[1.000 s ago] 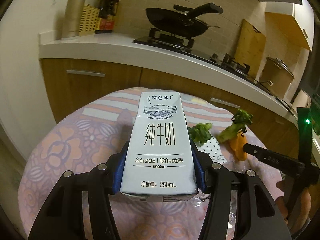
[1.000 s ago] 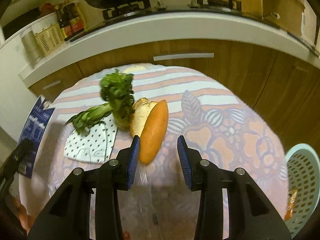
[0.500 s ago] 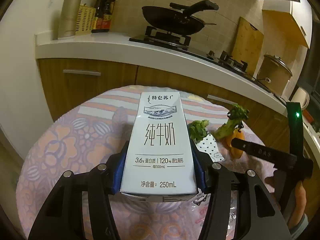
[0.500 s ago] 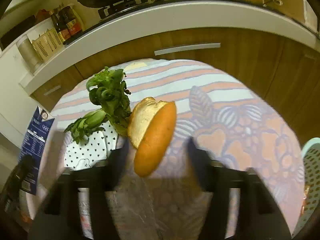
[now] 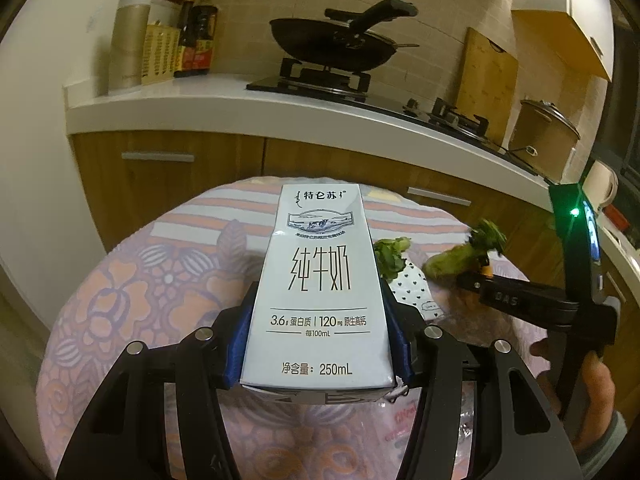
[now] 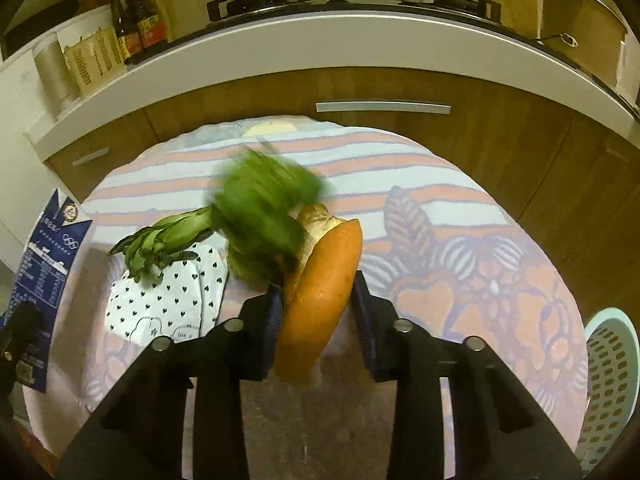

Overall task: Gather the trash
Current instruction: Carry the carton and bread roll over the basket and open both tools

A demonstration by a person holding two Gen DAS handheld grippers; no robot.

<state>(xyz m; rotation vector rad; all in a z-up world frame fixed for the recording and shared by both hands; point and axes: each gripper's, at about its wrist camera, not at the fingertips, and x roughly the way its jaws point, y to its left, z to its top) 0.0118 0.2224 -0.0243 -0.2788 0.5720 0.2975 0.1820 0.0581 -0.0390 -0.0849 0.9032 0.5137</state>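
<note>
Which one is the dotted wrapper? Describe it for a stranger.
Start at the round table with the floral cloth below the kitchen counter. On it, left of the orange bread roll, lies a flat wrapper with a leafy green stalk overlapping its far edge. It alone is white, printed with small black hearts.

Bread roll (image 6: 320,296) right of greens (image 6: 260,216), dotted packet (image 6: 168,300) leftward; basket (image 6: 612,380) far right

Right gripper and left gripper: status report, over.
Left gripper holding milk carton. Right gripper just closed on bread roll. Greens alongside.
</note>
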